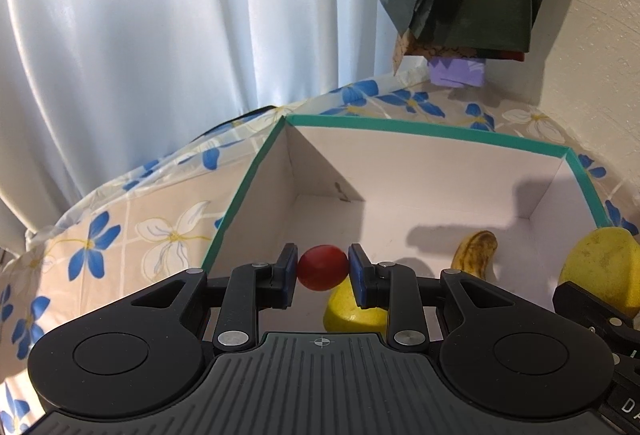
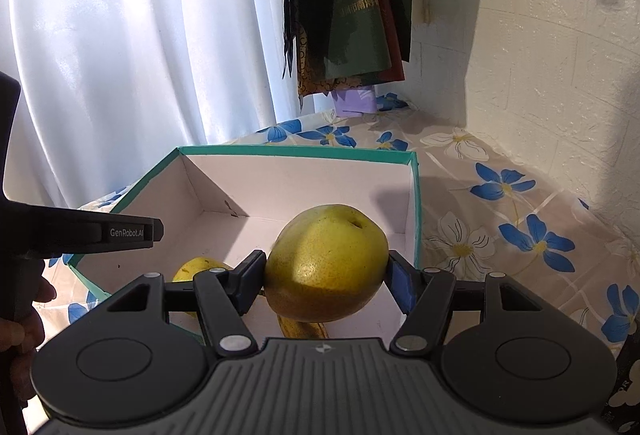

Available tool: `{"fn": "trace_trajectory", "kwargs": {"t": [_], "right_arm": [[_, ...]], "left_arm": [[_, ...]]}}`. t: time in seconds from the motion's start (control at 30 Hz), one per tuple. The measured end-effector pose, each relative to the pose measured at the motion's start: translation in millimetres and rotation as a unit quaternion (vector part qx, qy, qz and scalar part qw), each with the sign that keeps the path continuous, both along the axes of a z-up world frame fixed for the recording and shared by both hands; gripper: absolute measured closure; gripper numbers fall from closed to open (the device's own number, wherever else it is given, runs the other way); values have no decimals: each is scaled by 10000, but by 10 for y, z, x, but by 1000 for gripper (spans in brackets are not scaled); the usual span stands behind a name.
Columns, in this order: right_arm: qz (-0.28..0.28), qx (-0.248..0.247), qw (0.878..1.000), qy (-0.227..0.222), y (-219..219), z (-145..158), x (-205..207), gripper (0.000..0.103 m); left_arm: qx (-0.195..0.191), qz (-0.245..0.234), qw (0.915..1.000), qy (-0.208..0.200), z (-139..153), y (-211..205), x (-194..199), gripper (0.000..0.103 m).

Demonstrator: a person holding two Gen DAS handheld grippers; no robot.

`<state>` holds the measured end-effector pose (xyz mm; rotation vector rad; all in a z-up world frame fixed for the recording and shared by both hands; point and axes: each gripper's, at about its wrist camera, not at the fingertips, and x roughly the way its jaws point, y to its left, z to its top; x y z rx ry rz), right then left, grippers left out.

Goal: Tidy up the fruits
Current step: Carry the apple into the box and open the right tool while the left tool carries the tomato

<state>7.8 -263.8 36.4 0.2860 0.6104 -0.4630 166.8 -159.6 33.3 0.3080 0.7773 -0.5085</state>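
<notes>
Left wrist view: the left gripper (image 1: 322,269) is seen clamped on a small red fruit (image 1: 322,267), a cherry tomato by its look, which is pinched from both sides by the blue pads. The fruit is held above the near part of the teal-rimmed cardboard box (image 1: 424,129), inside its rim line, so the drop is judged to lie straight below the jaws. A yellow pear (image 1: 352,313) and a spotted banana (image 1: 474,255) already lie on the box floor; that pear sits directly beneath the held fruit, and the banana's long axis runs roughly away from the camera.

In the right wrist view, the right gripper (image 2: 326,277) is closed on a large yellow pear (image 2: 326,261), gripped across its width with the dimpled end turned up and away. It is carried over the near right part of the box (image 2: 296,151). The banana (image 2: 302,329) lies just under it.

Both loads are judged close to release. The right view alone shows the left tool's side (image 2: 80,233) at the box's left wall and fingers (image 2: 24,315) behind it. Only the left view shows the bare floor at the box's far left corner.
</notes>
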Motion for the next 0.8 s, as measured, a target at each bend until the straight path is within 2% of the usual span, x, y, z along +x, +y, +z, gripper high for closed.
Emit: {"fn": "trace_trajectory", "kwargs": {"t": [0.3, 0.8], "right_arm": [[-18, -17, 9998, 199, -33, -169, 97, 39], [150, -648, 9966, 479, 103, -275, 231, 38]], "left_arm": [[155, 34, 9998, 127, -182, -64, 114, 72], [407, 133, 9988, 255, -442, -101, 230, 72]]}}
